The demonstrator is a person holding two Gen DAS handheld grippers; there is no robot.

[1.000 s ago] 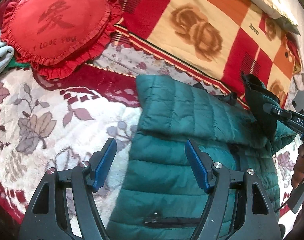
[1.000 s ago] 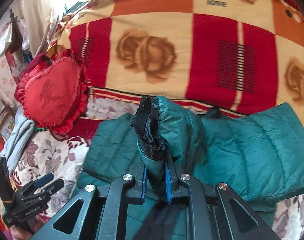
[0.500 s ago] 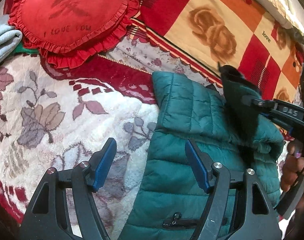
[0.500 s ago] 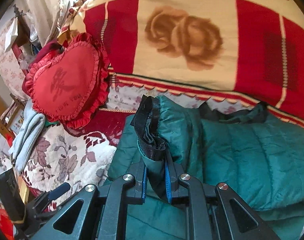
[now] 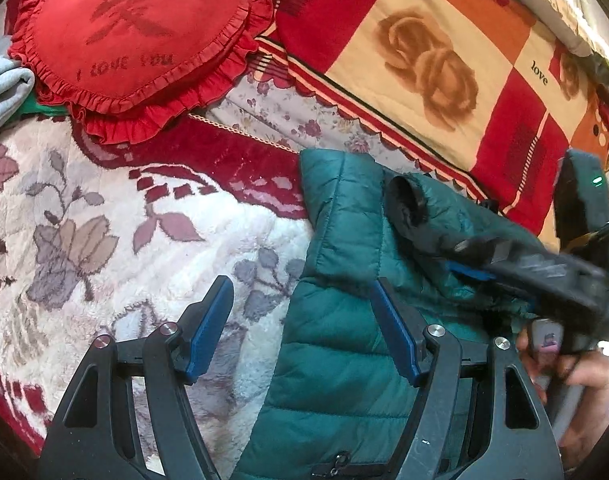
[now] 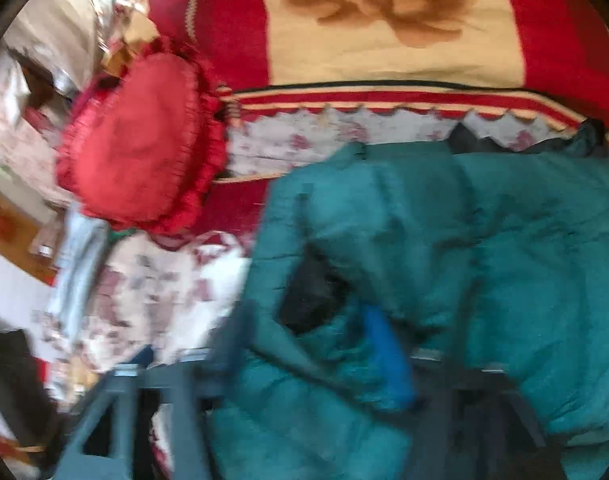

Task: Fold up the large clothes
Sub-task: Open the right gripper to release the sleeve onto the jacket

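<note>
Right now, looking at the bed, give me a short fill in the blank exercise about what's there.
1. The puffer jacket on the bed is ____ in colour.
2. The red cushion is shaped like a ____.
3. The left gripper holds ____.
4. The word printed on the checked blanket is ____.

Missing words: green; heart; nothing; love

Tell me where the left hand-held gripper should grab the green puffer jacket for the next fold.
Probably the green puffer jacket by its left side edge, approached from the blanket side: that edge lies flat and exposed, right between the open left hand-held gripper fingers.
</note>
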